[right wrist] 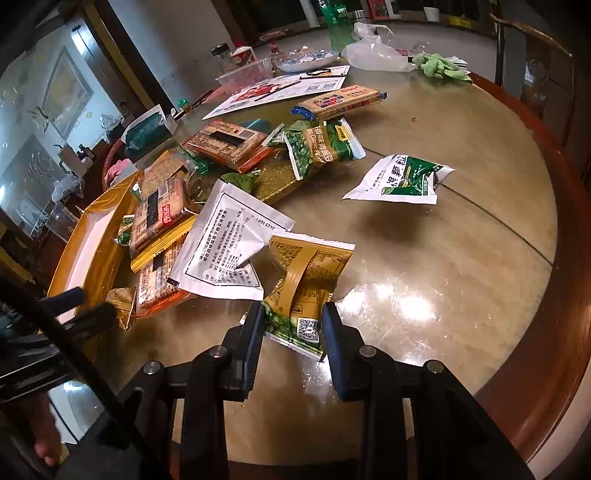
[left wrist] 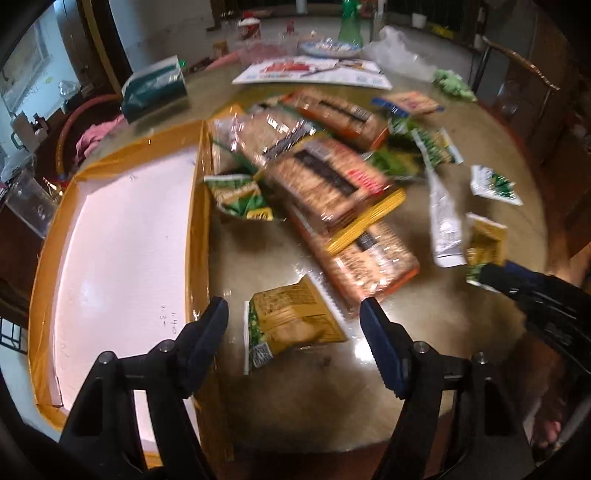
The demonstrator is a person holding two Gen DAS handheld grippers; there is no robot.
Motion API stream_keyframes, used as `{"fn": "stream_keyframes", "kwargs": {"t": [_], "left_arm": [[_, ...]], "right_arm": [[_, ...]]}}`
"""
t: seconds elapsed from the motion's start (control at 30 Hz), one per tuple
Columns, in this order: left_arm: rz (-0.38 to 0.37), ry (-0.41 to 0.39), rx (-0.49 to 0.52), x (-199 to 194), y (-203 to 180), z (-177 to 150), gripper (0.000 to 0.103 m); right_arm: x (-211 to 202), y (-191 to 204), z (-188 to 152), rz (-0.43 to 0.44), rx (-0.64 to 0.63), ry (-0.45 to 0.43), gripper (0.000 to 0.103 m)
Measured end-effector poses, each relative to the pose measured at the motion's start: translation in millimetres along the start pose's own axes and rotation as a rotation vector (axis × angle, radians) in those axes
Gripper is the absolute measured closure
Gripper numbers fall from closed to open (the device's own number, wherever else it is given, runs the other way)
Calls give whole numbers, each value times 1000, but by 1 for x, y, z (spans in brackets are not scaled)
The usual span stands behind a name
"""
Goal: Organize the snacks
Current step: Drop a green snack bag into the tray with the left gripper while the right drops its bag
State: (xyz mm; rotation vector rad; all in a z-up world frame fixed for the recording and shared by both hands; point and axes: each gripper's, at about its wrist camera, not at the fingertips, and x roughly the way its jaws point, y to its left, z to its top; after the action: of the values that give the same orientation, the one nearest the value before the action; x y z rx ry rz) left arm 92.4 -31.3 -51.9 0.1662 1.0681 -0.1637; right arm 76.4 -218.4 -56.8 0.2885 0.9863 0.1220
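Note:
Several snack packets lie heaped on a round table. My left gripper (left wrist: 293,319) is open just above a yellow-green packet (left wrist: 291,325) next to a yellow-rimmed white tray (left wrist: 122,236). Cracker packs (left wrist: 325,181) are piled beyond it. My right gripper (right wrist: 293,325) is shut on the end of another yellow-green packet (right wrist: 306,273); it also shows in the left wrist view (left wrist: 484,247), held by the right gripper (left wrist: 491,273). A white packet (right wrist: 229,243) lies beside it, a white-green one (right wrist: 402,181) farther right.
A teal tissue pack (left wrist: 155,88), a printed sheet (left wrist: 314,72), a plate (right wrist: 308,59), a green bottle (left wrist: 349,26), a plastic bag (right wrist: 373,51) and a green cloth (right wrist: 439,66) stand at the far side. The table's wooden rim (right wrist: 554,295) curves on the right.

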Motion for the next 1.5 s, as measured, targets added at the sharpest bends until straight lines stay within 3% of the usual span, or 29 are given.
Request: {"fn": "stream_keyframes", "kwargs": {"t": [0.13,0.3,0.37,0.4,0.5,0.73,0.83,1.0,1.23,1.5], "left_arm": [[25,44,18,9,1,-5,47],[-23,50,9,11,2,-15,52],[-20,34,2,10,1,-19,90],[-10,24,-9,9,2,-20,90],[-98,6,-67,4,10,-21,92],[-201,-93,-139,-35,25,-34,92],[-233,-120,-194,-55,41,-41,92],[-183,-164,-295,-76,90,-51,92],[-103,-134,-401,-68,150,-71,92],[-99,-61,-469,-49,183,-89,92]], "right_arm": [[0,0,-1,-1,1,-1,72],[1,3,-3,-17,-14,-8,72],[0,5,-3,-23,-23,-11,73],[0,6,-3,-25,-26,-12,73],[-3,7,-4,-4,-26,-20,75],[-20,12,-4,41,-19,-82,76],[-30,24,-1,104,-38,-112,76],[-42,72,-3,249,-172,-146,76],[-8,166,-6,437,-363,-17,76],[34,240,-23,364,-534,112,76]]}}
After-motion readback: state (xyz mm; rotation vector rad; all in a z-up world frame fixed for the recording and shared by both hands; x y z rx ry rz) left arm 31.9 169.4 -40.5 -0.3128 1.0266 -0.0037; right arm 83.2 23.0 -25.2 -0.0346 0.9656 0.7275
